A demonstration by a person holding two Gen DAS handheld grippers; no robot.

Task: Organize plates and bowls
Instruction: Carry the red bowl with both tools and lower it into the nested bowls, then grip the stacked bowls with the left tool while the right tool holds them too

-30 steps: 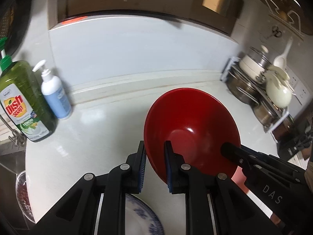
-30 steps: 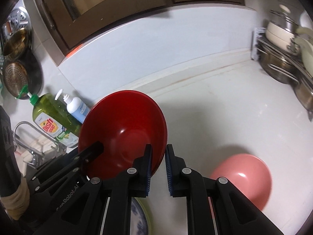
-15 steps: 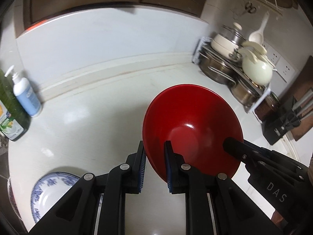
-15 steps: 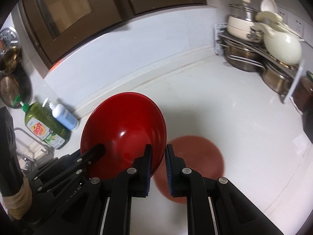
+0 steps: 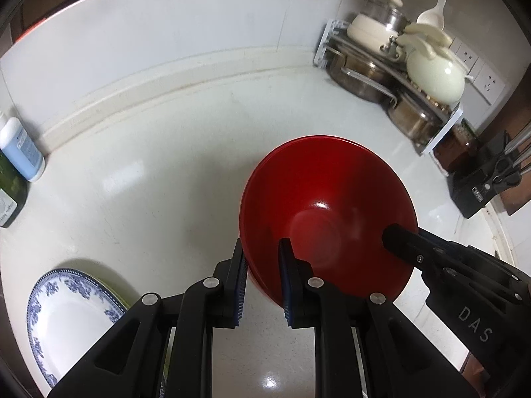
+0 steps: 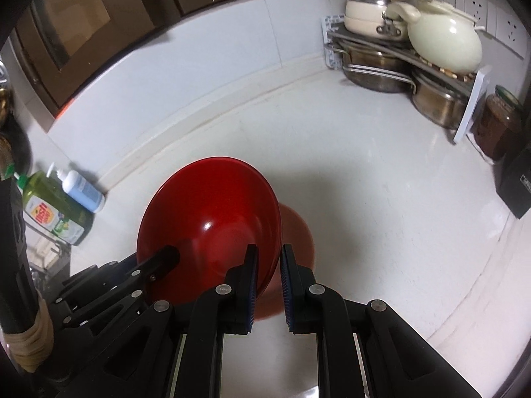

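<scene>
A glossy red bowl (image 5: 332,199) hangs tilted above the white counter (image 5: 149,182), held from both sides. My left gripper (image 5: 262,255) is shut on its left rim, one pad inside and one outside. My right gripper (image 6: 268,258) is shut on the opposite rim of the red bowl (image 6: 212,205). Each gripper also shows in the other's view: the right gripper (image 5: 396,235) and the left gripper (image 6: 169,253). Under the red bowl a second, reddish-pink bowl (image 6: 298,229) sits on the counter, mostly hidden. A blue-and-white plate (image 5: 66,305) lies at the lower left on a green-edged plate.
A white rack (image 5: 391,76) with steel pots and a cream pot fills the back right corner. A knife block (image 5: 484,179) and a brown jar (image 6: 497,122) stand beside it. Green dish soap (image 6: 53,212) and a blue pump bottle (image 6: 83,189) stand at the left wall.
Both grippers carried the red bowl rightward along the counter and a little lower. The soap bottles slid to the left edge, the pot rack came nearer, and the pink bowl now lies under the red one.
</scene>
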